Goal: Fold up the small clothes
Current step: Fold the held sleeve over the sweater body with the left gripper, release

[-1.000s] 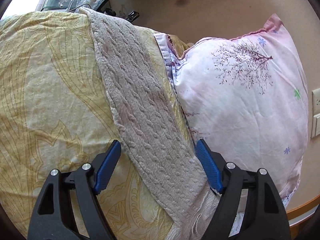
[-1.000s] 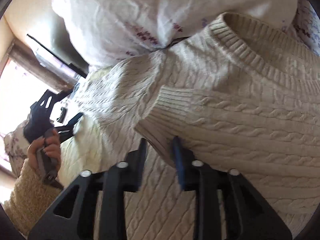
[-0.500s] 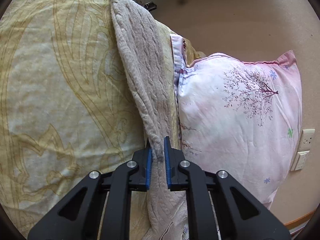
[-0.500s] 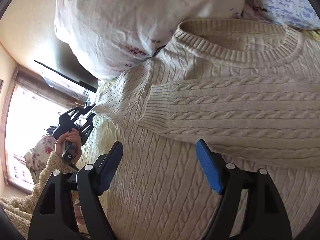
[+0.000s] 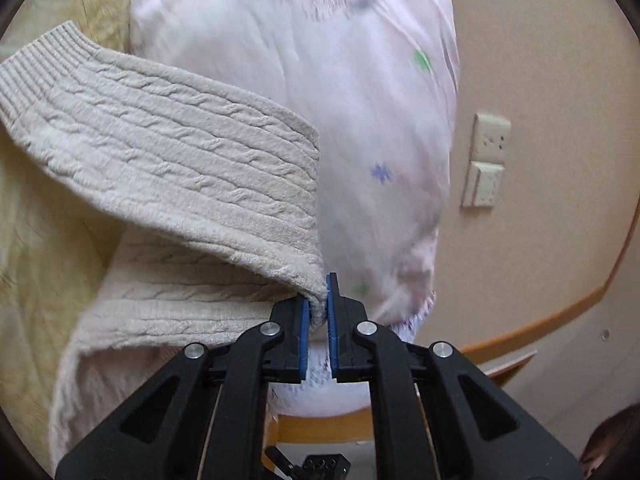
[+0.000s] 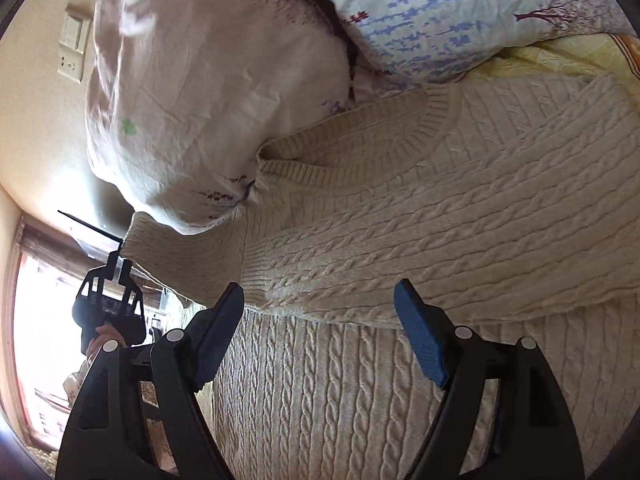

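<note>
A cream cable-knit sweater (image 6: 420,240) lies on the bed, one sleeve folded across its body. My left gripper (image 5: 318,308) is shut on the sweater's other sleeve (image 5: 168,160) and holds it lifted, the ribbed cuff hanging out to the left. In the right wrist view the left gripper (image 6: 110,300) shows at the far left holding that sleeve (image 6: 180,248) up. My right gripper (image 6: 320,308) is open and empty just above the sweater's body, below the folded sleeve.
A pink-white floral pillow (image 5: 340,120) stands right behind the sweater, also in the right wrist view (image 6: 208,92). A blue-printed pillow (image 6: 460,12) lies beside it. Yellow bedding (image 5: 36,240) covers the bed. Wall sockets (image 5: 486,160) and a wooden bed frame (image 5: 540,320) are at right.
My left gripper closed on the sleeve and lifted it towards the pillow. My right gripper let go of the folded sleeve, opened and drew back.
</note>
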